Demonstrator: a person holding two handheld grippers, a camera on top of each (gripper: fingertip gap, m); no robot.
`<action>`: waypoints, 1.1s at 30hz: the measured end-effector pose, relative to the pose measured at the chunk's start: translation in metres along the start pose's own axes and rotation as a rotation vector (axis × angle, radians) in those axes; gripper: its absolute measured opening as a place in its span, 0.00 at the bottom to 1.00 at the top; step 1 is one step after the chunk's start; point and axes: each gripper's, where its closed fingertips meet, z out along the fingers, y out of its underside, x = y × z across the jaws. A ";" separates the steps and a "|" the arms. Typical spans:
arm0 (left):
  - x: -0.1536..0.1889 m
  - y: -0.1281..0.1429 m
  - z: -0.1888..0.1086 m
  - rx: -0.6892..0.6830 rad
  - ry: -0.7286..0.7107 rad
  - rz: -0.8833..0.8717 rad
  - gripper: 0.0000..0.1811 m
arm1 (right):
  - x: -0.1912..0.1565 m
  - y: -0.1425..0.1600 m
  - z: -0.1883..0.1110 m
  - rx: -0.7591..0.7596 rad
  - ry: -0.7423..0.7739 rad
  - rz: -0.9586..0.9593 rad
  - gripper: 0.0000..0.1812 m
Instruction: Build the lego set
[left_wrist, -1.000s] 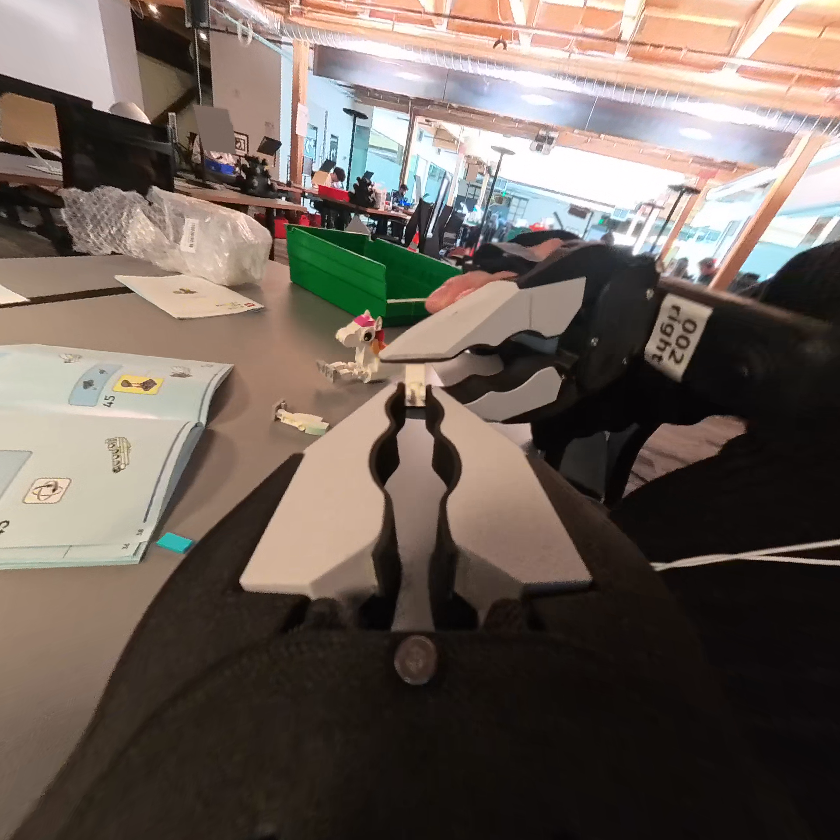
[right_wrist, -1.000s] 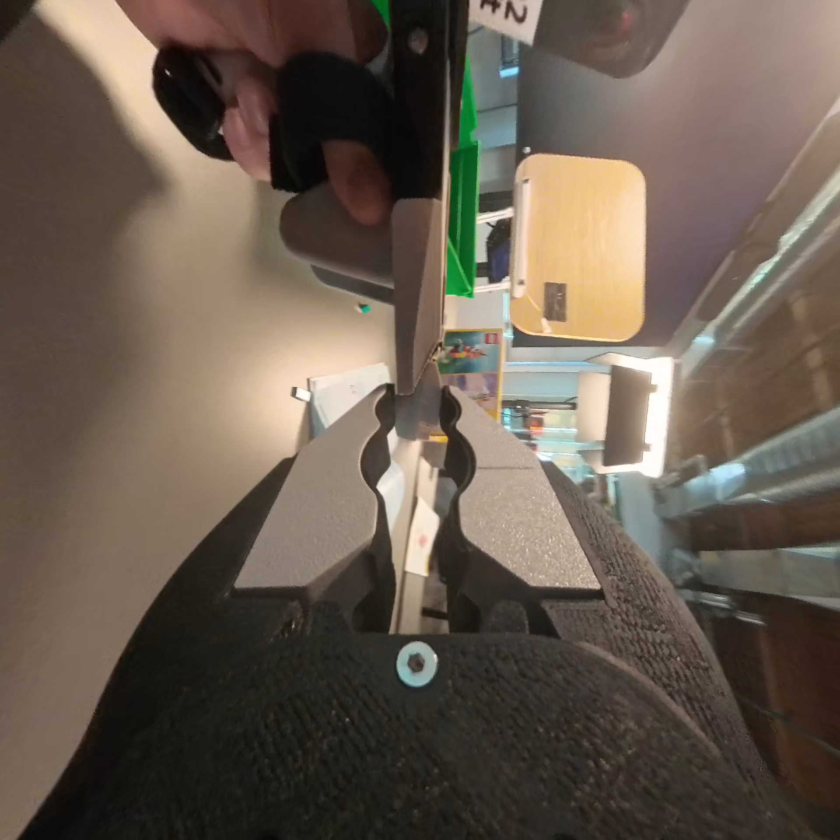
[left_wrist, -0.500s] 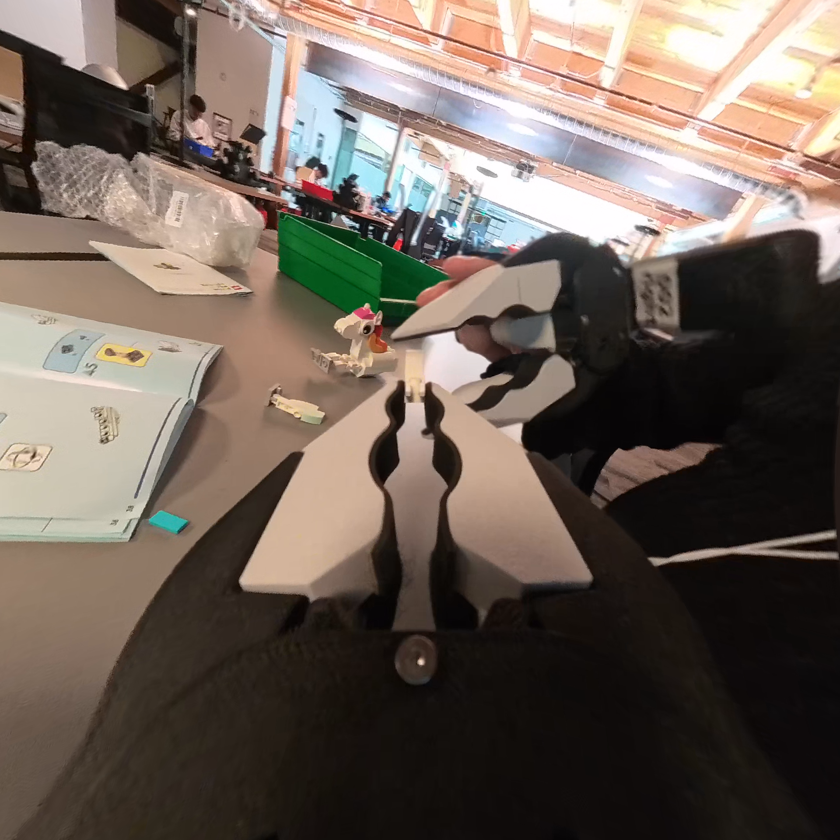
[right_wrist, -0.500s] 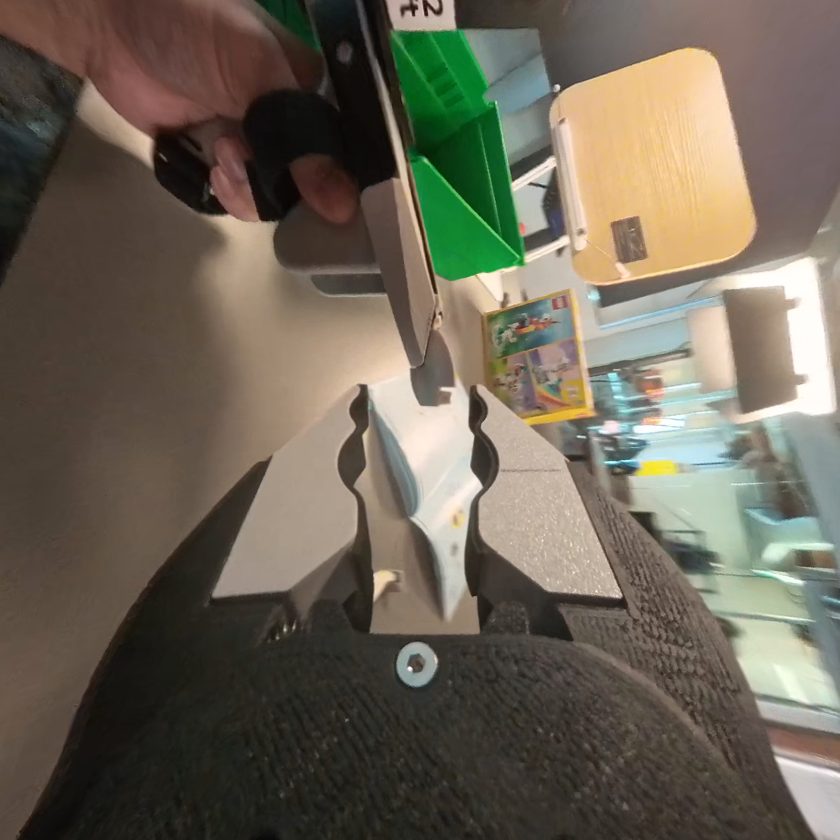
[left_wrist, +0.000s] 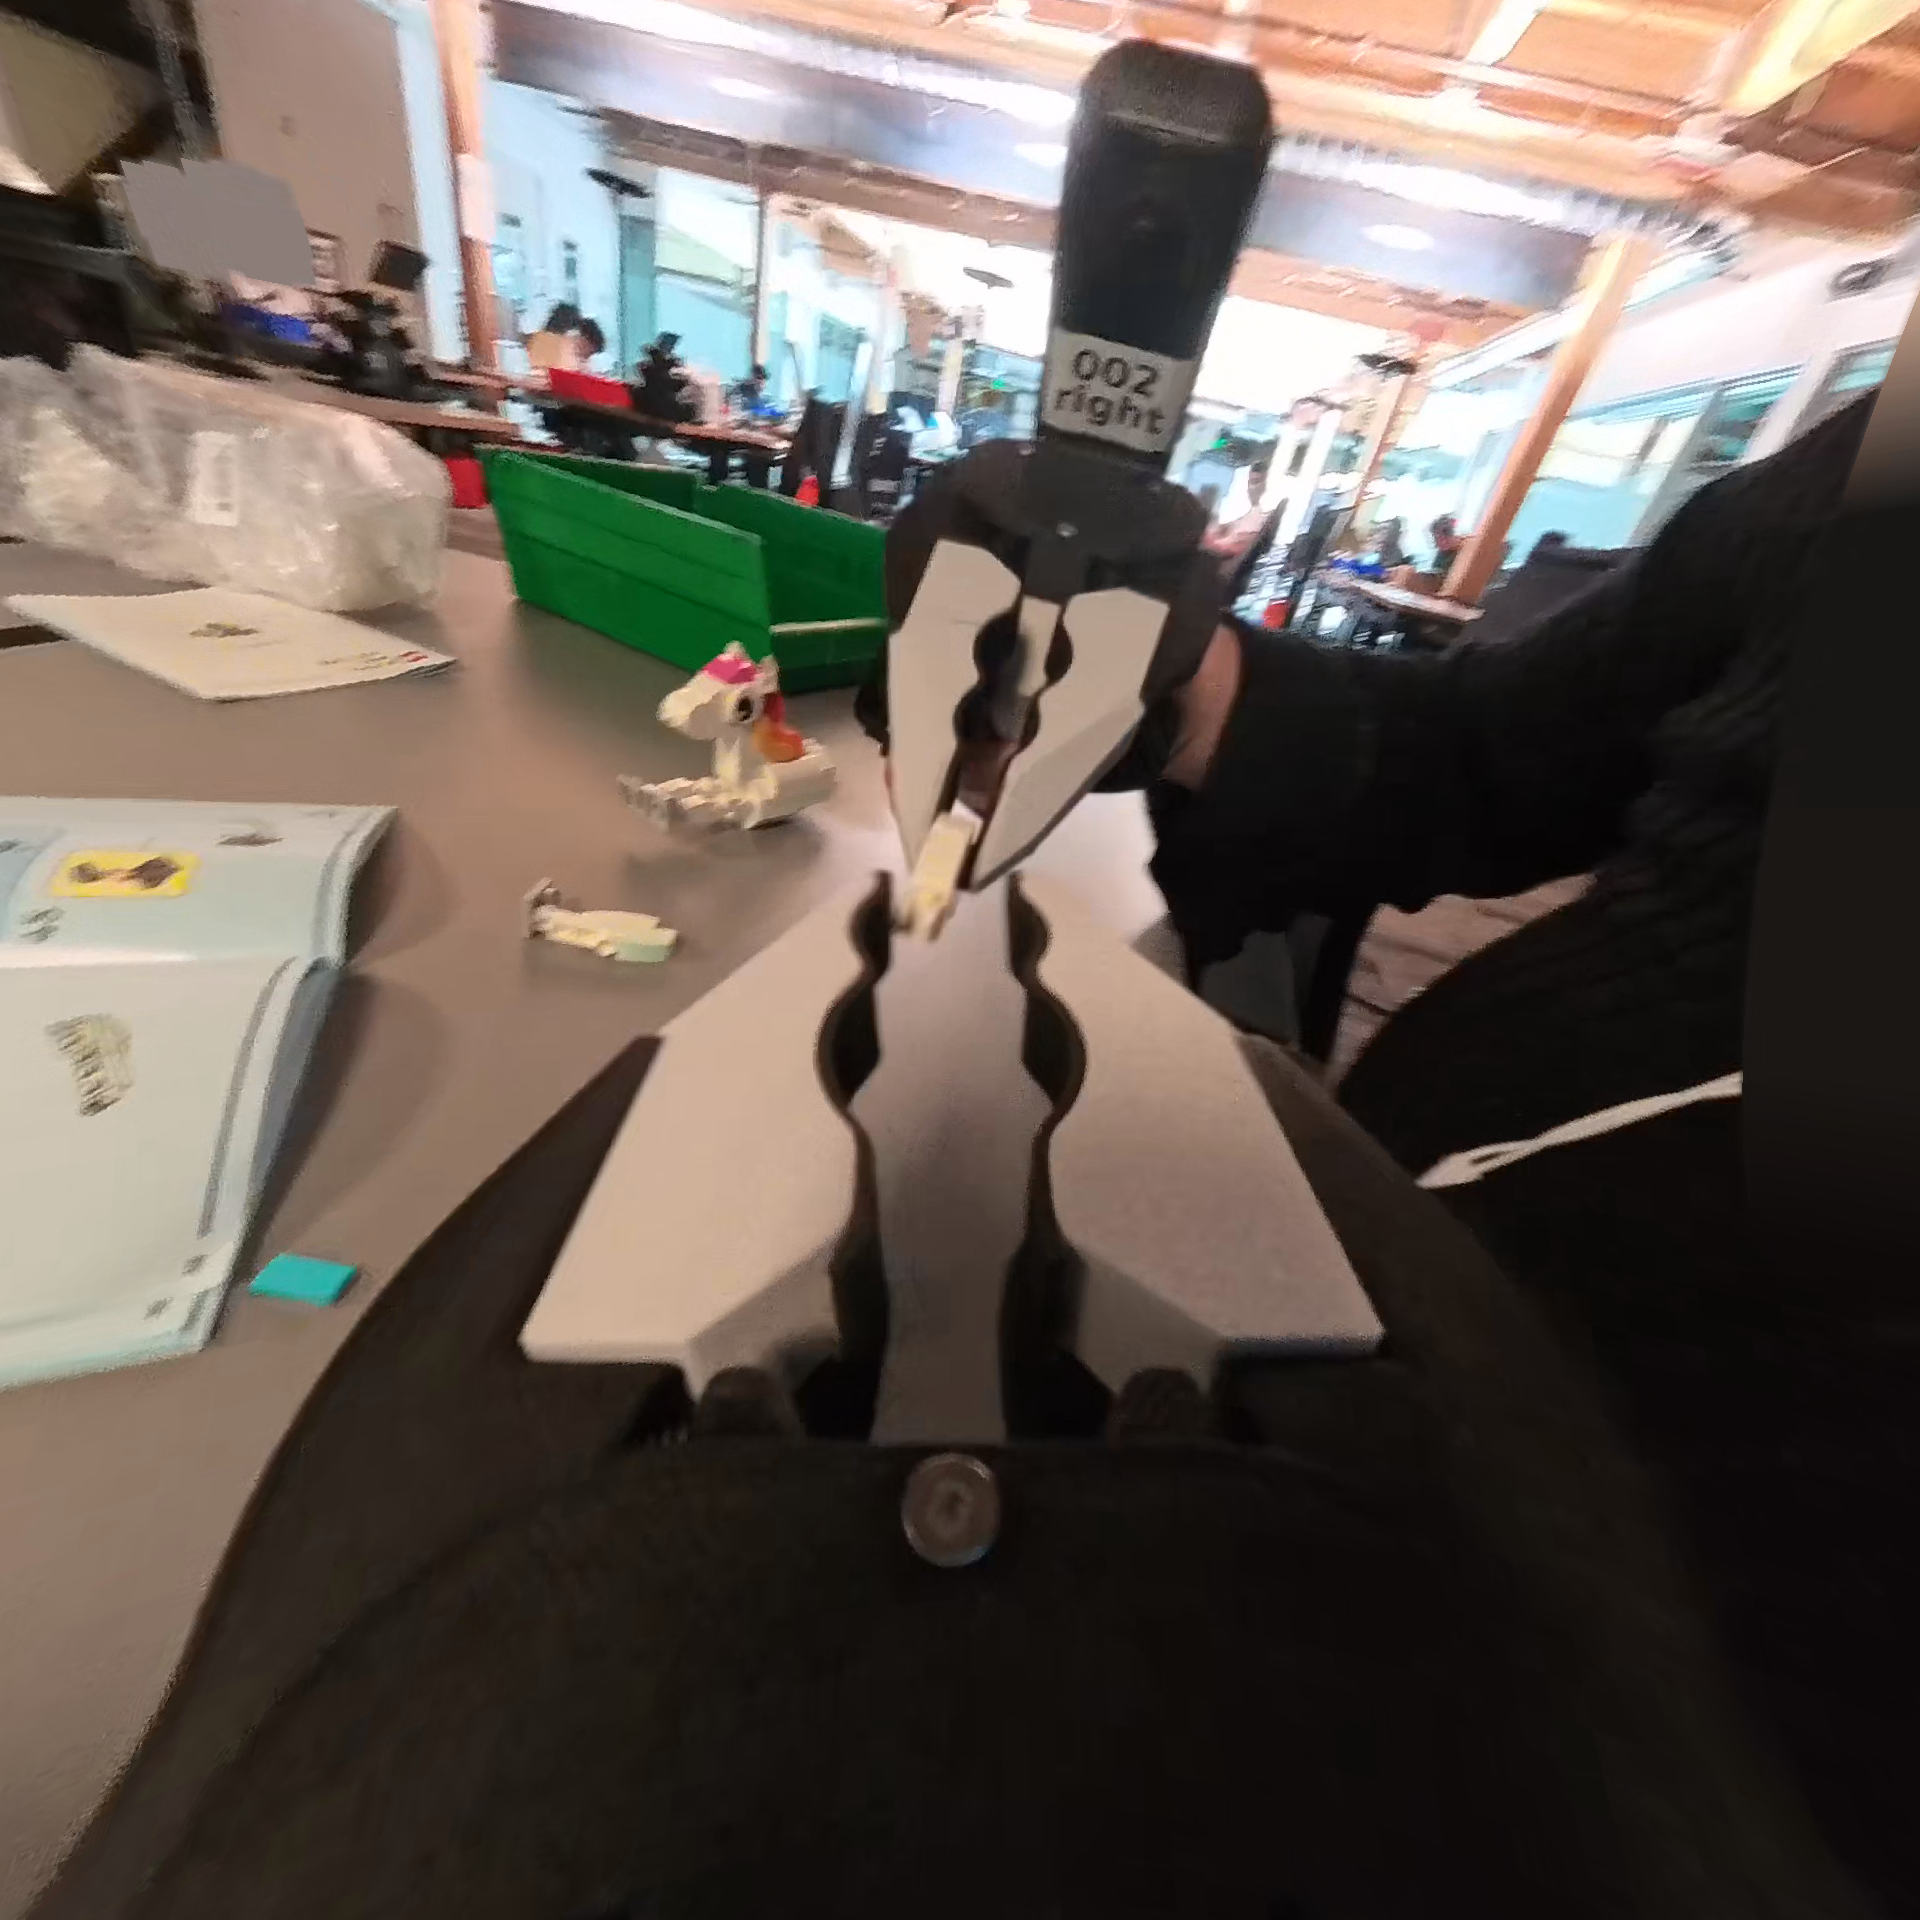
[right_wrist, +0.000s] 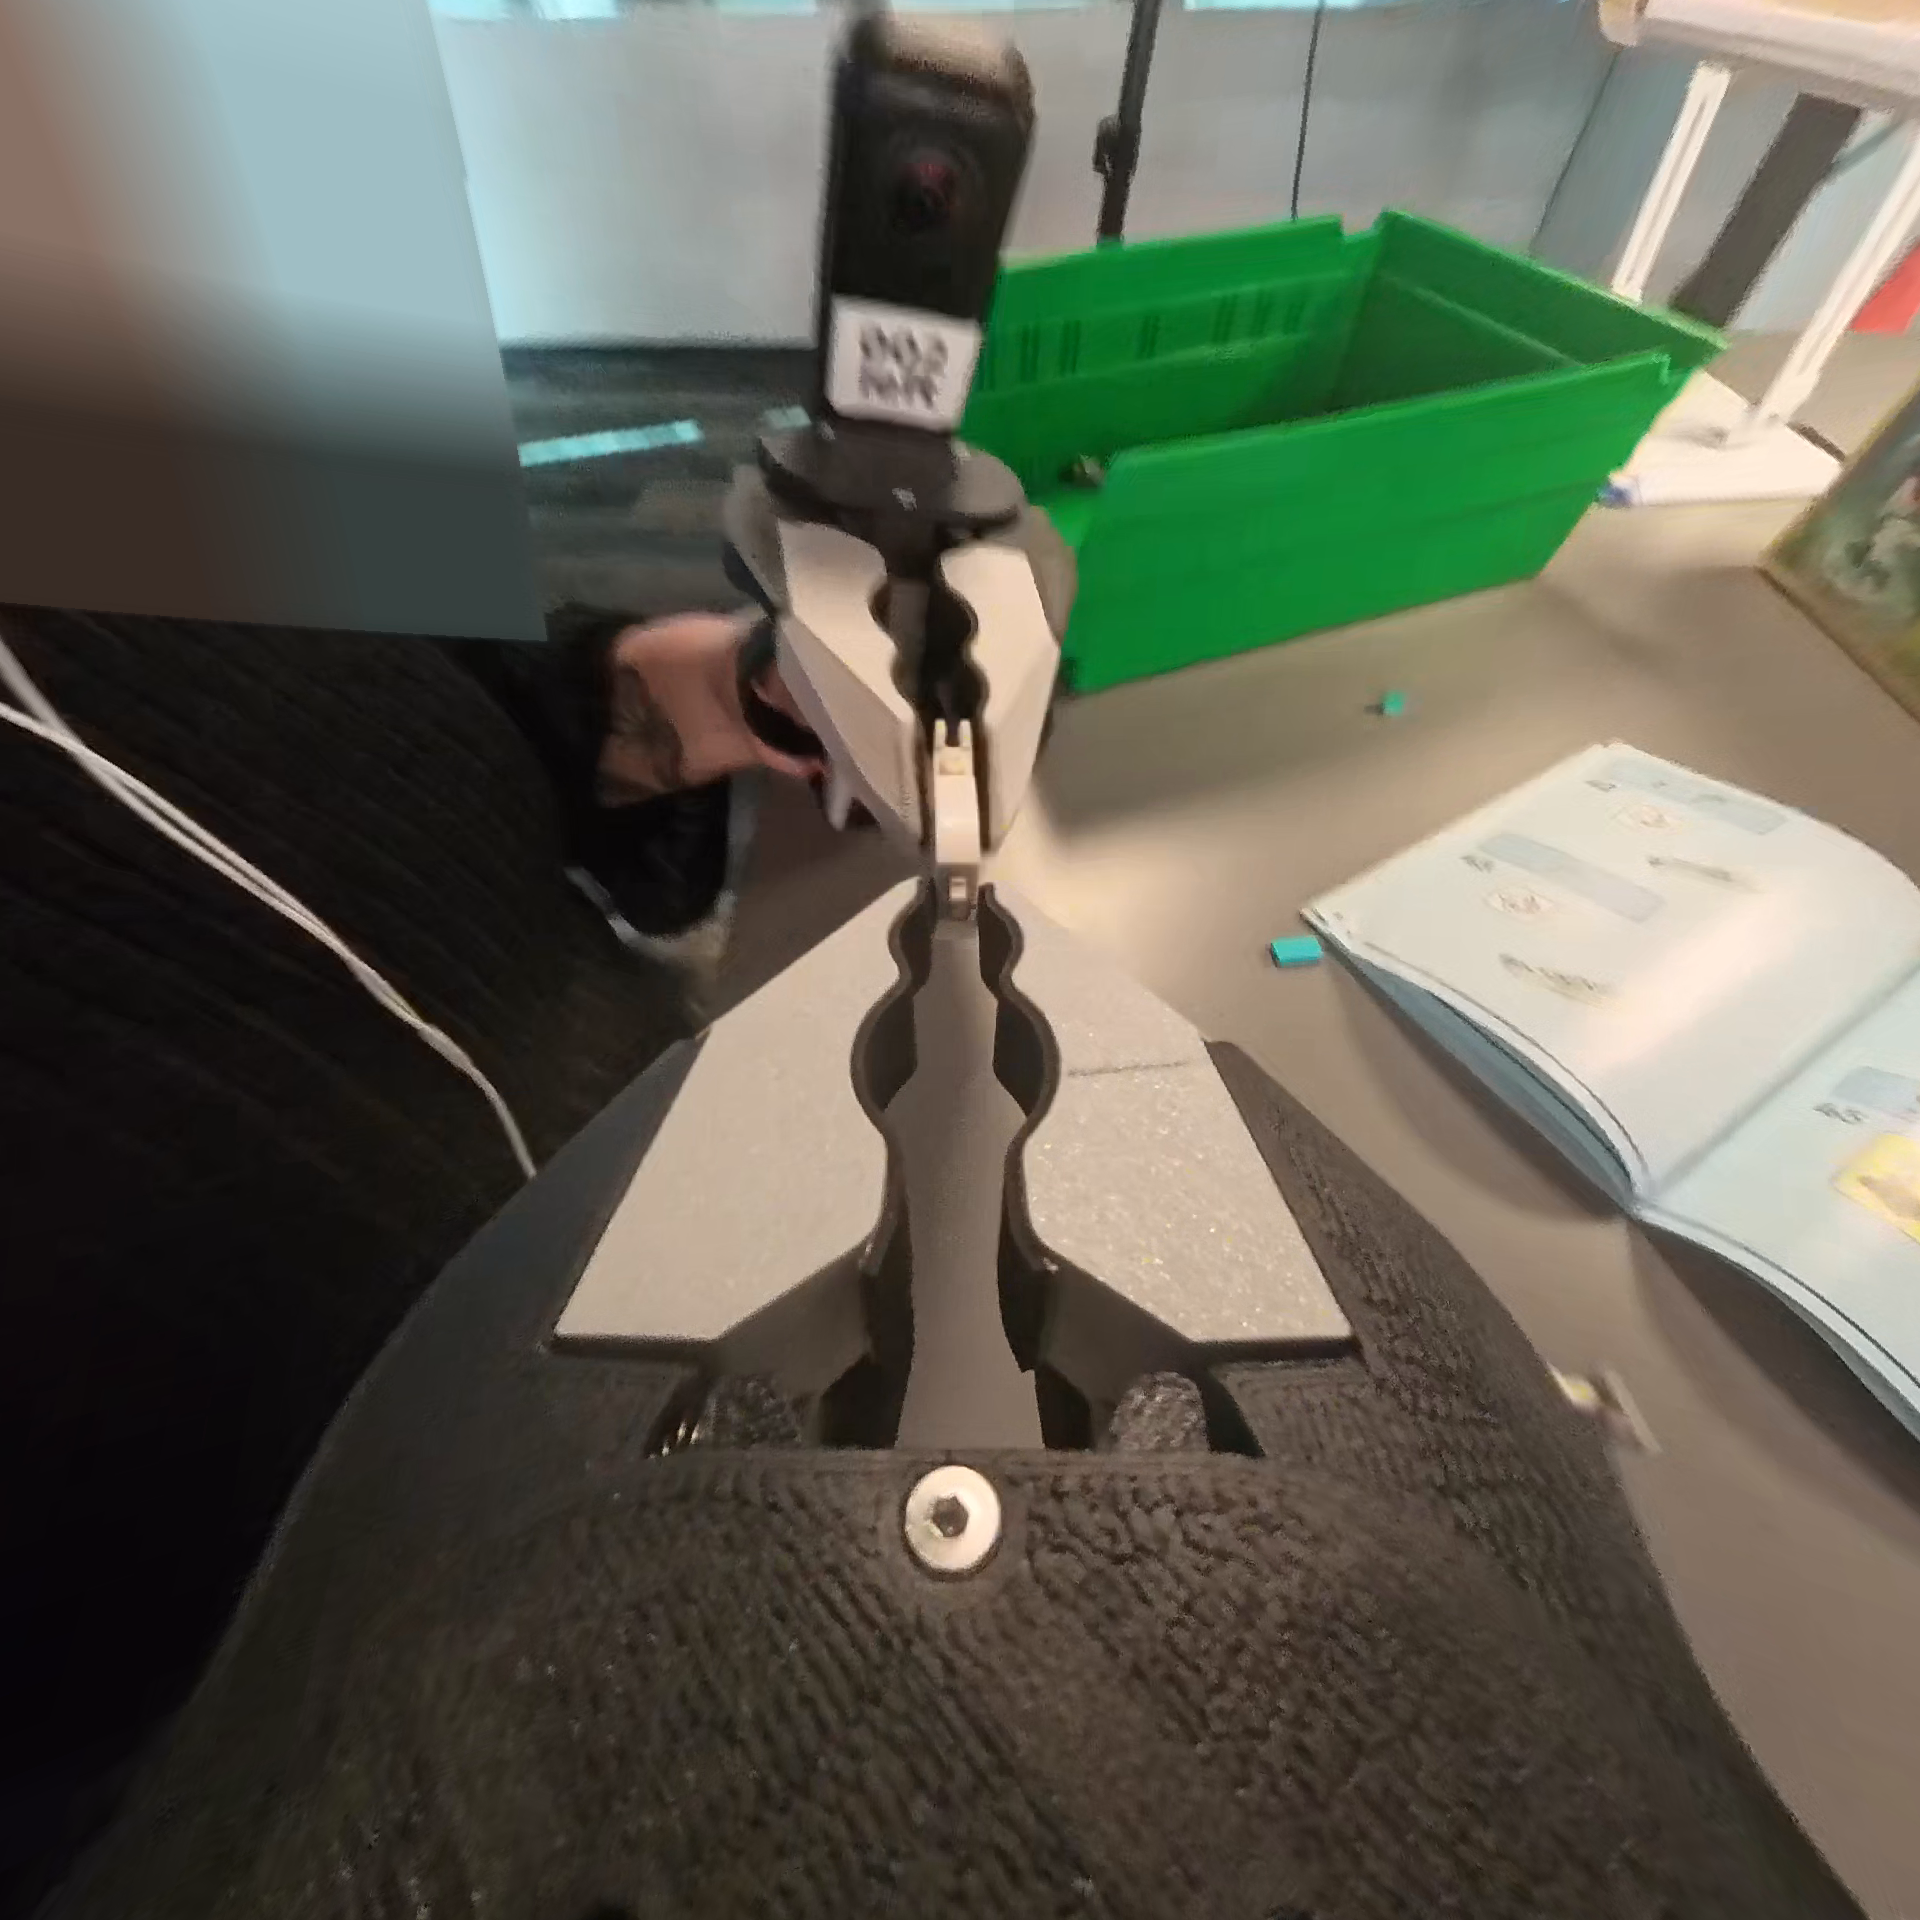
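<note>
A small white lego piece (left_wrist: 935, 873) hangs between the two grippers, above the grey table (left_wrist: 468, 810). My right gripper (right_wrist: 952, 896) is shut on one end of it; in the left wrist view it (left_wrist: 951, 857) points down at my left gripper. My left gripper (left_wrist: 948, 899) has its jaws a little apart, and the piece's end rests against the left fingertip (left_wrist: 883, 914). In the right wrist view the piece (right_wrist: 951, 800) runs up between the left gripper's fingers (right_wrist: 862, 675). A white figure with a pink top (left_wrist: 743, 753) and a small white and mint sub-assembly (left_wrist: 597, 925) lie on the table.
An open instruction booklet (left_wrist: 135, 1039) (right_wrist: 1662, 987) lies beside a teal tile (left_wrist: 303, 1276) (right_wrist: 1296, 948). A green bin (left_wrist: 665, 571) (right_wrist: 1299, 520) stands behind. A plastic bag (left_wrist: 208, 499) and a leaflet (left_wrist: 239, 644) lie far left. A colourful box (right_wrist: 1860, 561) stands at the right edge. The tips of both grippers are at nearly the same place.
My right gripper swung round from side-on to face the left gripper tip to tip and closed on the white piece. My left jaws, shut on it before, have widened.
</note>
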 end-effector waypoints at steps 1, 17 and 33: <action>-0.007 0.002 -0.001 -0.006 -0.038 0.006 0.17 | 0.010 0.015 -0.001 -0.064 0.043 -0.027 0.03; -0.045 -0.005 -0.017 0.082 -0.219 -0.070 0.27 | 0.041 0.110 -0.003 -0.324 0.094 0.014 0.04; -0.038 -0.006 -0.018 0.096 -0.213 -0.036 0.25 | 0.061 0.053 -0.040 0.097 0.486 -0.183 0.13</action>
